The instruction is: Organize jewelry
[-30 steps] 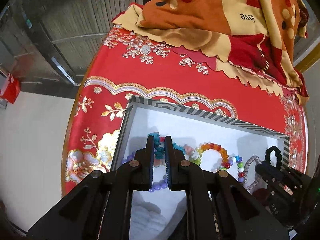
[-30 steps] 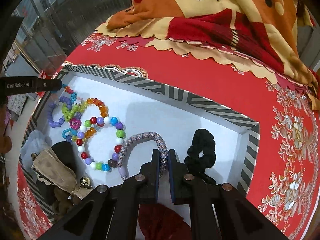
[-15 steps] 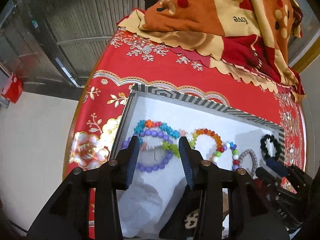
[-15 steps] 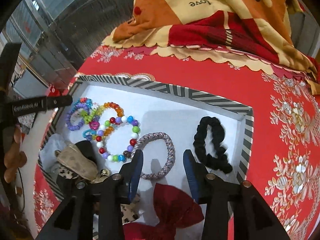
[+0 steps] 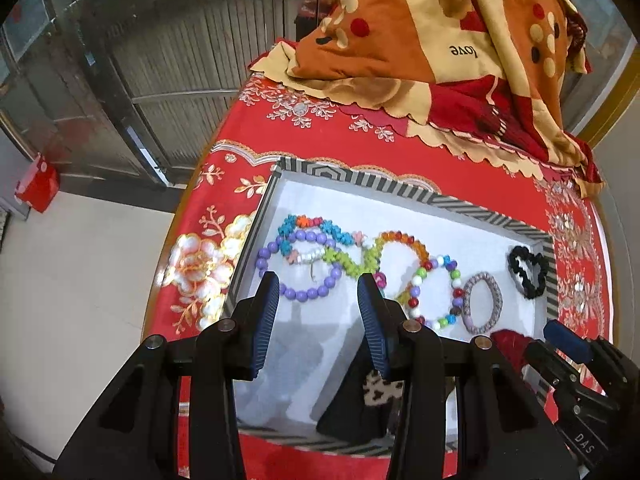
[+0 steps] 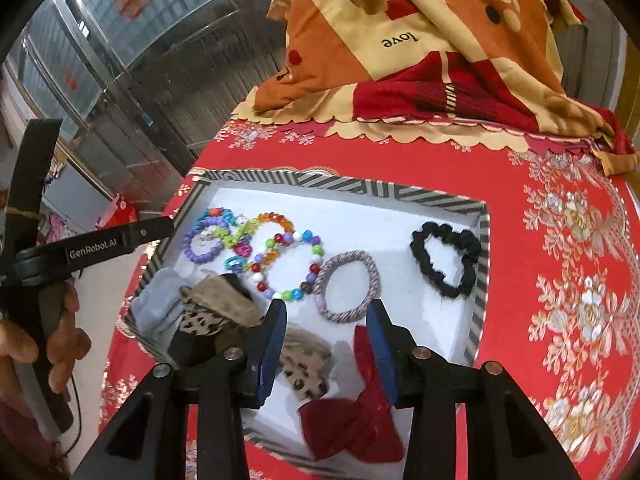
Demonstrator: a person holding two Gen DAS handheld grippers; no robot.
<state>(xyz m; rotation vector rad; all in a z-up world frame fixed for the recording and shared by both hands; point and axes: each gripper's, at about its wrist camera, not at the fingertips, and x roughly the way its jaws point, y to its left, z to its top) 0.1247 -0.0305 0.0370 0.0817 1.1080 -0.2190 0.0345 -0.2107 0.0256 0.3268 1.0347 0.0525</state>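
Observation:
A striped-rim white tray on the red tablecloth holds the jewelry. Inside lie a purple bead bracelet, a turquoise and green one, an orange one, a multicolour bead bracelet, a grey woven band and a black scrunchie. My left gripper is open and empty above the purple bracelet. My right gripper is open and empty above the woven band.
A red bow, leopard-print hair pieces and a pale cloth lie at the tray's near side. A folded orange and red blanket lies on the far side of the table. The table edge drops off on the left.
Both grippers have opened, letting go of the bracelet and the woven band, and pulled back and up from the tray.

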